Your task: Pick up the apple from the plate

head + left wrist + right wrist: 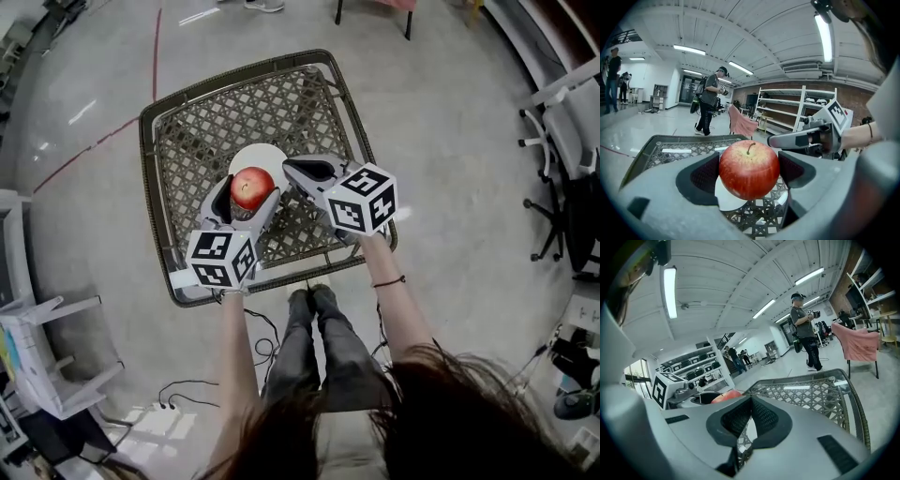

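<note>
No legible text, brand, number or sign found in any view. Left cube (222,259) and right cube (364,199) carry black-and-white square marker patterns only; no characters.

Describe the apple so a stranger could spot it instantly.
Start at the square lattice-woven table in the middle of the floor. Near its centre lies a white plate. Right over it, clamped in the left gripper, is the apple, the only red thing there.

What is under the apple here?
The white plate lies under the apple, which the left tongs clamp. The lattice table is beneath the plate. The apple covers the plate's middle, so I cannot tell whether the two touch.
</note>
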The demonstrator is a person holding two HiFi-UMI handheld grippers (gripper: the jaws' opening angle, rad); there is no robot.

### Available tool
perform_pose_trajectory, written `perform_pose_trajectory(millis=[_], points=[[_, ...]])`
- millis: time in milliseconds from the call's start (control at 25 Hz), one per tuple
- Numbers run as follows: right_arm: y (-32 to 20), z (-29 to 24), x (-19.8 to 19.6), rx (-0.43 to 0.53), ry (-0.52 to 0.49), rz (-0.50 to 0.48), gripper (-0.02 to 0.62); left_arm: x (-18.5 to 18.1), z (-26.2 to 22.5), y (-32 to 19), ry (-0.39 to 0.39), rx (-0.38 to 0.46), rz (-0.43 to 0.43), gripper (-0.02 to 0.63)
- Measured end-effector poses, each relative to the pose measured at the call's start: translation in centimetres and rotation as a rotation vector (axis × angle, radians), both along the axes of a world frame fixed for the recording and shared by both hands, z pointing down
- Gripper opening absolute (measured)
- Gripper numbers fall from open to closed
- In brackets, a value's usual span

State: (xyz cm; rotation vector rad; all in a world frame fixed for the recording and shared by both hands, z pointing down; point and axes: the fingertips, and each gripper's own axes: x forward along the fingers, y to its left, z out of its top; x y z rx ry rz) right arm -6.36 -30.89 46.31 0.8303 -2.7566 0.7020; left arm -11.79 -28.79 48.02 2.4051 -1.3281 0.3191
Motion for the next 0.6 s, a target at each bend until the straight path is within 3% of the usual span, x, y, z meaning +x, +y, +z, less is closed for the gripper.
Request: perform_pose_trajectory(millis=[600], points=[[1.8,-3.8,0.1,0.030,-0.037,0.002,0.009,0.1,-4.3,2.2,0.029,0.027,-0.024,0.393]])
